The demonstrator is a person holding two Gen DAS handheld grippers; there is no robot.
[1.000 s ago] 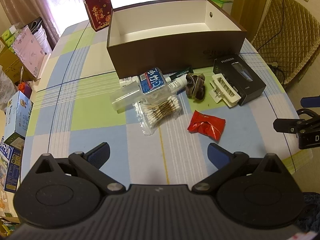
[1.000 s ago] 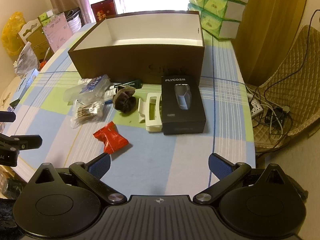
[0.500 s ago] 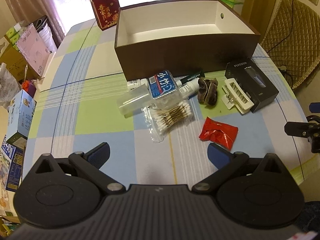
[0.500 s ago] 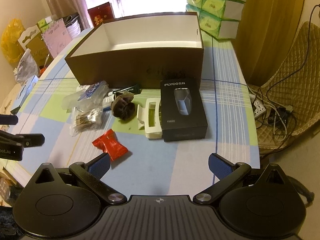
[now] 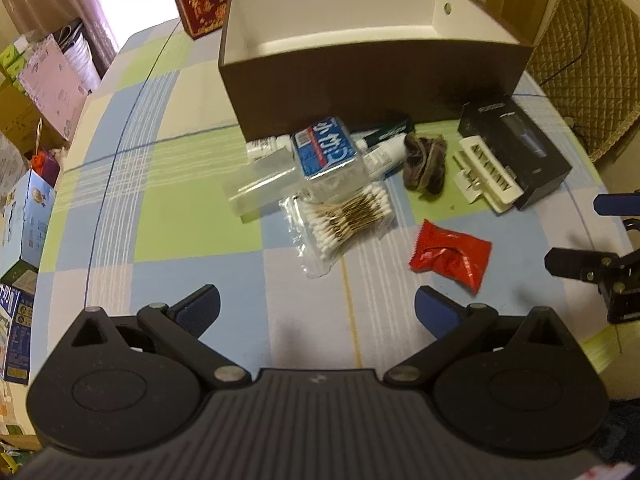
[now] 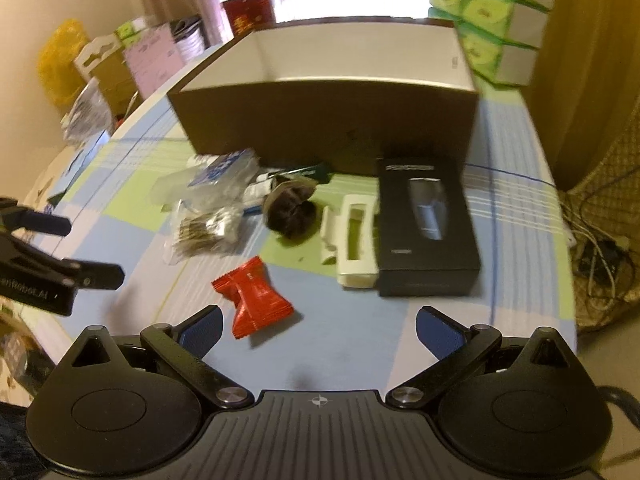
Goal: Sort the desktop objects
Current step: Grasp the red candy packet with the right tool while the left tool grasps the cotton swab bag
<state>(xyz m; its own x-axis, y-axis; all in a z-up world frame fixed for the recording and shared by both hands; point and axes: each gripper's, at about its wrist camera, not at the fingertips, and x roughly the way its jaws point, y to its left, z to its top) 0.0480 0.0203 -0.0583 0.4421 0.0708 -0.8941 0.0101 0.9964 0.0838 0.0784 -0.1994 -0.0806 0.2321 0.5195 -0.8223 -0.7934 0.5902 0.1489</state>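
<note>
1. Landmark: open brown box (image 5: 372, 76) on the counter (image 5: 192, 184)
2. Just in front of the box: bottle (image 5: 324, 152), swabs (image 5: 348, 216), shaver box (image 5: 516, 148), white clip (image 5: 486, 174)
3. Red packet (image 6: 252, 296): farther in front of the box, apart from the rest
4. Left hand-held gripper (image 5: 316, 308): jaws wide, empty
5. Right hand-held gripper (image 6: 318, 326): jaws closing, nothing between them

Both wrist cameras look steeply down from nearby, sharing the brown box (image 5: 372, 76) and red packet (image 6: 252, 298).
</note>
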